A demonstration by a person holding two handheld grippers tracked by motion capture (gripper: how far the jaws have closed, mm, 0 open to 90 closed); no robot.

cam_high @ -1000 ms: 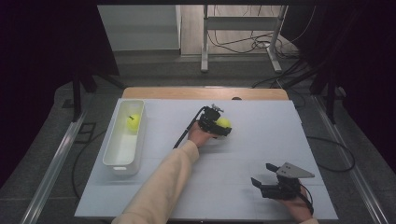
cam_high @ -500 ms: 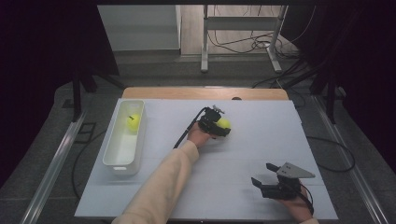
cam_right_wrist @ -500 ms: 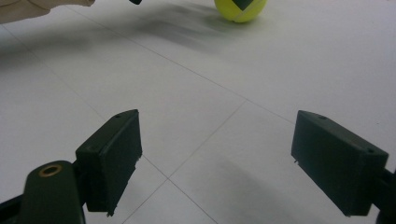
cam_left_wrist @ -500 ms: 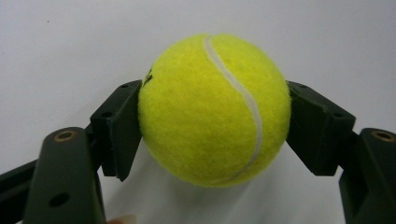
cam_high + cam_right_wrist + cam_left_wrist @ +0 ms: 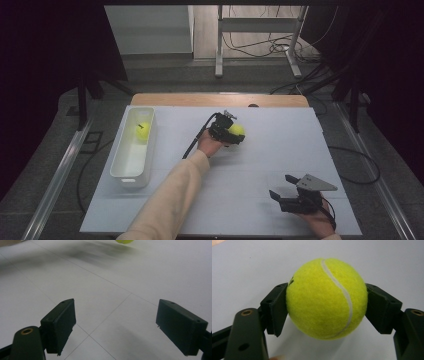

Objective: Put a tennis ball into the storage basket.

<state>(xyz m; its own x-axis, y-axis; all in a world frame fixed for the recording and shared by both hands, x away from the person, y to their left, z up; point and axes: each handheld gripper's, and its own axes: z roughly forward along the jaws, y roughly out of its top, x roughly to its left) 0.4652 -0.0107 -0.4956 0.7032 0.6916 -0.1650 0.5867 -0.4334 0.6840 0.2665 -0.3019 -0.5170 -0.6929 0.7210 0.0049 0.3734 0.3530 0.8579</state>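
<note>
A: Nearest the person, what is the right gripper (image 5: 285, 196) doing?

B: It is hovering low over the white table surface (image 5: 260, 170) at the near right corner, its jaws standing wide apart with nothing between them.

A: And farther out?

B: The left gripper (image 5: 234, 135) is clamping the fuzzy yellow-green tennis ball (image 5: 327, 298) near the table's middle; its jaws have just been closing, and both black pads (image 5: 275, 308) are pressing the ball's sides.

A: Anything beyond?

B: At the far left, a second yellow tennis ball (image 5: 142, 130) is lying inside the long white plastic tray (image 5: 131, 172).
</note>
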